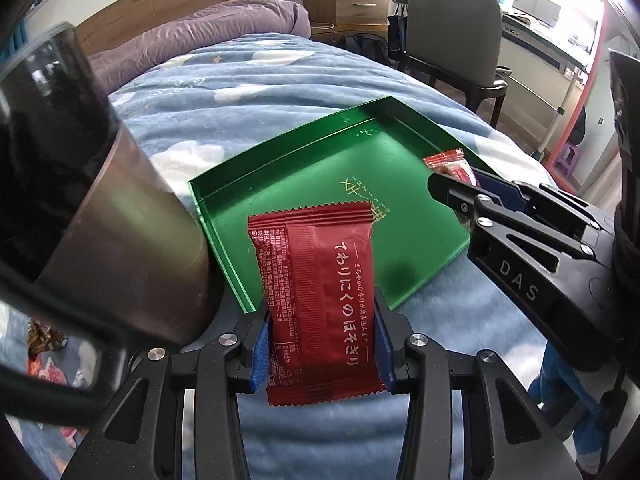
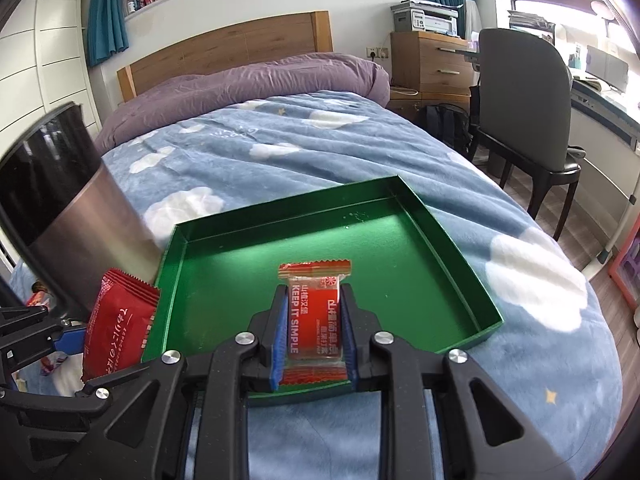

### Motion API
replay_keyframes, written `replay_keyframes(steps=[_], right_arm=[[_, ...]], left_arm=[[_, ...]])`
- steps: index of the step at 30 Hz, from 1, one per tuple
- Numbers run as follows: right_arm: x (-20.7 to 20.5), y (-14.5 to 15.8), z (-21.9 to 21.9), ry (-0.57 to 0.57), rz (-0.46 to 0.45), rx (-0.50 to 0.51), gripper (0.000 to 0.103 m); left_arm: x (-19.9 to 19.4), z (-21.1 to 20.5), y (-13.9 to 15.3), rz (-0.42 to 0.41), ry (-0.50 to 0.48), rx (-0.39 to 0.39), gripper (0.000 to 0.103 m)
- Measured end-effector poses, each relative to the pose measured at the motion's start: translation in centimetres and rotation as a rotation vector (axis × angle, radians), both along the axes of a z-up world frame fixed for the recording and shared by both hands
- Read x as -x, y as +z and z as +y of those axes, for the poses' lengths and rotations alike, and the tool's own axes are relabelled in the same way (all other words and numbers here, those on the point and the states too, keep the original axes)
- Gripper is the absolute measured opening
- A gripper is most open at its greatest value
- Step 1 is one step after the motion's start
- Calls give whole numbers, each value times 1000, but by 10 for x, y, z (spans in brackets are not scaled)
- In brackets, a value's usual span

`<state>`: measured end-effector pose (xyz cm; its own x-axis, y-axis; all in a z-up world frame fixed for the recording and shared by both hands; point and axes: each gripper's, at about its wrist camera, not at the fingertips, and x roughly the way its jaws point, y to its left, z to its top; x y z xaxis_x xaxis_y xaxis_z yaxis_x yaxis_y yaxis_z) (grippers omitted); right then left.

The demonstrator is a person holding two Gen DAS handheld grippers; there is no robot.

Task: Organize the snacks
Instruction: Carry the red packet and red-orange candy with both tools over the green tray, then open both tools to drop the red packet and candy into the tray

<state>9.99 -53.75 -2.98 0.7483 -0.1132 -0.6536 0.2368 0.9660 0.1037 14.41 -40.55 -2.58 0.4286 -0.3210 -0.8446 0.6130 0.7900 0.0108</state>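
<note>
A shallow green tray (image 1: pixel 224 188) (image 2: pixel 448 240) lies on the blue cloud-print bed cover. My left gripper (image 1: pixel 322 354) is shut on a dark red snack packet (image 1: pixel 316 292) with white Japanese lettering, held upright over the tray's near edge; the right wrist view shows the same packet (image 2: pixel 118 320) at the tray's left side. My right gripper (image 2: pixel 314 328) is shut on a small red and clear candy packet (image 2: pixel 314 320) above the tray's near part. In the left wrist view that gripper (image 1: pixel 440 184) reaches in from the right, with the candy packet (image 1: pixel 448 162) at its tips.
A tall metal cylinder (image 1: pixel 132 216) (image 2: pixel 92 232) with a black top stands left of the tray. More wrapped snacks (image 1: pixel 44 356) lie on the cover at the lower left. A purple duvet (image 2: pixel 256 84), a wooden headboard, a dresser and a dark chair (image 2: pixel 520 100) are beyond.
</note>
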Motion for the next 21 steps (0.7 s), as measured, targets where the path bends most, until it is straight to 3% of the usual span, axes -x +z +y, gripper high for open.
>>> replay_keyframes(steps=[12, 21], right_arm=[[-30, -43, -14, -15, 65, 11, 0], [-30, -57, -17, -26, 89, 18, 0]], left_arm=[[-27, -14, -41, 56, 32, 3, 39], [-33, -14, -58, 92, 50, 8, 39]])
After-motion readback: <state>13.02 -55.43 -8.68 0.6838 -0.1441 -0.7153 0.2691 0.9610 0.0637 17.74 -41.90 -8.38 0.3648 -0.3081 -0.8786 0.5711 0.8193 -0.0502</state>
